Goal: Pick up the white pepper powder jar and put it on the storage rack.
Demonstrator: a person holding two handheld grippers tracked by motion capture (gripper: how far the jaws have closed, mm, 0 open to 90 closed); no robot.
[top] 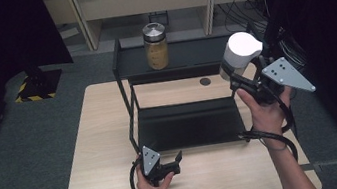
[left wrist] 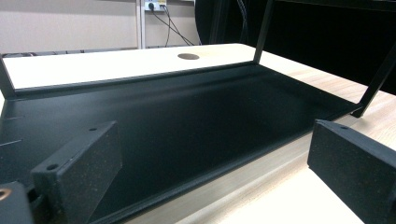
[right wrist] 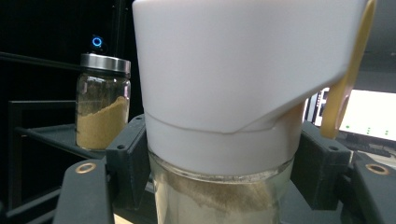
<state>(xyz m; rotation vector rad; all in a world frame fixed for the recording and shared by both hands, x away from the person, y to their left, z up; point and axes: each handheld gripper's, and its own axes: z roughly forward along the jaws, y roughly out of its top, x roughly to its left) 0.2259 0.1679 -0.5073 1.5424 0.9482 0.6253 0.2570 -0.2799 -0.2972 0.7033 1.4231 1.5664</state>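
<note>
Black left gripper (top: 175, 161) at lower centre, jaws apart and empty, right gripper (top: 231, 78) at centre right clamped on white-lidded jar (top: 239, 53) beside black shelf rack (top: 187, 62), steel-lidded jar (top: 156, 46) on upper tier

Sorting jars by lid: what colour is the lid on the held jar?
White, on the glass jar of tan powder; clearest in the right gripper view.

The desk (top: 111, 133) and the black shelf rack (top: 130, 105) are seen from above, looking forward and down. From the left tongs (top: 178, 157), the rack's lower tray (left wrist: 187, 121) is viewed low and very near. From the right tongs (top: 233, 80), the white-lidded jar (right wrist: 243, 93) is seen extremely close, with the upper-shelf jar (right wrist: 102, 107) shared with the high view.
</note>
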